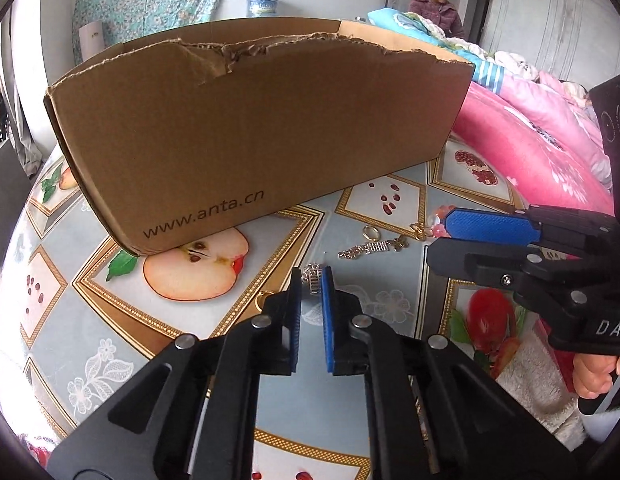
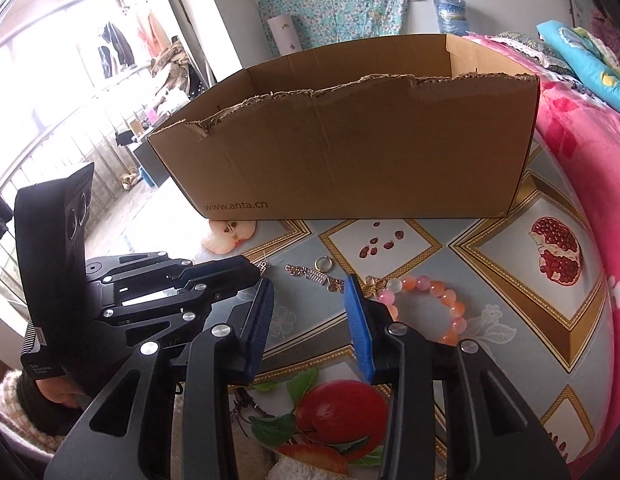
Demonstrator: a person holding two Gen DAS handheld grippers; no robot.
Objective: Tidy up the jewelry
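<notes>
My left gripper (image 1: 312,276) is low over the fruit-print tablecloth, shut on a small silver jewelry piece (image 1: 314,280) at its fingertips; the right wrist view shows the same gripper (image 2: 261,270) coming in from the left. To its right lie a ring (image 1: 370,233), a silver chain piece (image 1: 362,250) and a gold charm (image 1: 400,243). My right gripper (image 2: 310,282) stands open over the cloth with nothing between its pads. A pink and orange bead bracelet (image 2: 438,292) lies just outside its right finger, partly hidden by it. The brown cardboard box (image 2: 350,152) stands behind.
The box has a torn front rim and an open top. A round table (image 2: 490,248) carries everything. Pink bedding (image 2: 582,140) presses against its right side. A person (image 1: 436,4) sits on the bed at the back. A white fluffy cloth (image 1: 530,380) lies at the table's near edge.
</notes>
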